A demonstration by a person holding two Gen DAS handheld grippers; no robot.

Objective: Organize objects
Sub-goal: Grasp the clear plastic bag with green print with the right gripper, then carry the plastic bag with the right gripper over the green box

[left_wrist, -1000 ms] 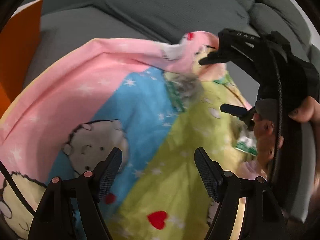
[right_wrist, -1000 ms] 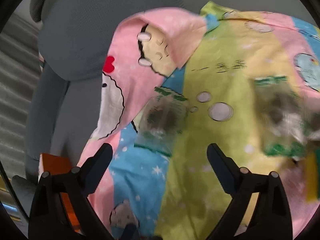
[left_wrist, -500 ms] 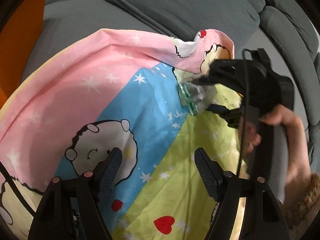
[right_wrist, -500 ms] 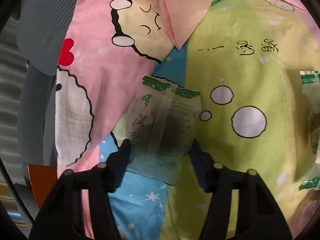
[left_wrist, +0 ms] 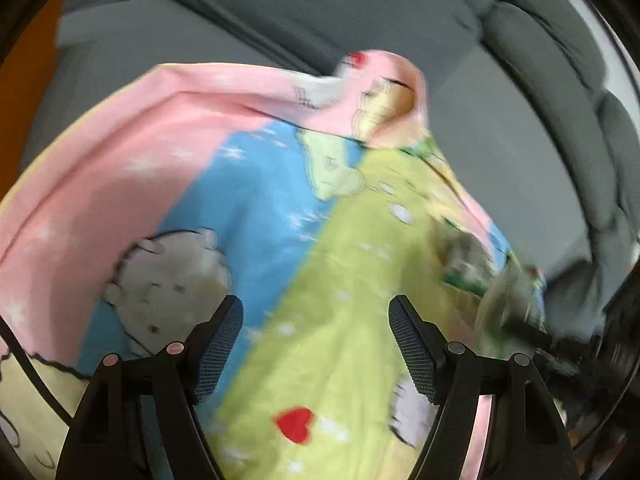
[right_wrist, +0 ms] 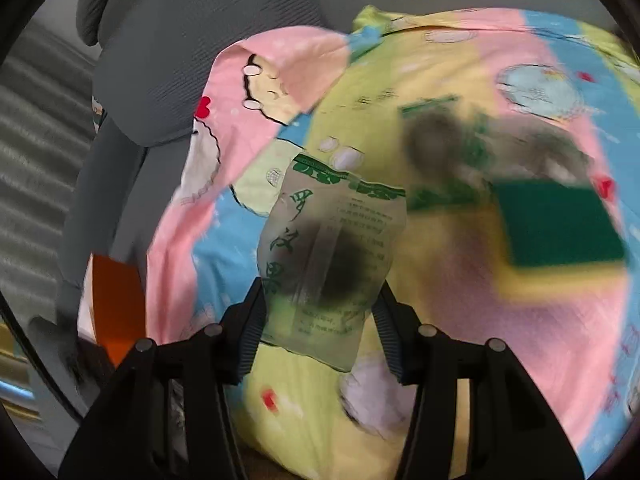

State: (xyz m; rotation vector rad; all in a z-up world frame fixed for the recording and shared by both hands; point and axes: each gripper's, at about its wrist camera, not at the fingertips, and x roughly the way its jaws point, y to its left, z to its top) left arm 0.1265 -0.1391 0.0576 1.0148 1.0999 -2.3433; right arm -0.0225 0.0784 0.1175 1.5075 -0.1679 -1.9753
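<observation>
My right gripper [right_wrist: 320,300] has a clear packet [right_wrist: 332,248] with green print and a dark round lump inside between its pads. The jaws are still closing and both pads press on the packet's sides, holding it above the cartoon bedsheet [right_wrist: 460,72]. Two more such packets [right_wrist: 436,140] lie blurred on the sheet beyond it, beside a green and yellow sponge [right_wrist: 560,224]. My left gripper [left_wrist: 316,320] hangs open over the sheet [left_wrist: 260,184] with nothing between its fingers. In the left wrist view a blurred packet [left_wrist: 468,260] shows at the right.
The sheet is spread over a grey sofa [left_wrist: 320,20] with thick back cushions [right_wrist: 180,60]. One corner of the sheet is folded over at the far side. An orange panel [right_wrist: 116,300] stands at the sofa's end.
My right gripper came down around the packet, shut on it and carried it off the sheet, leaving the middle of the left wrist view. The left gripper stayed open and tilted a little.
</observation>
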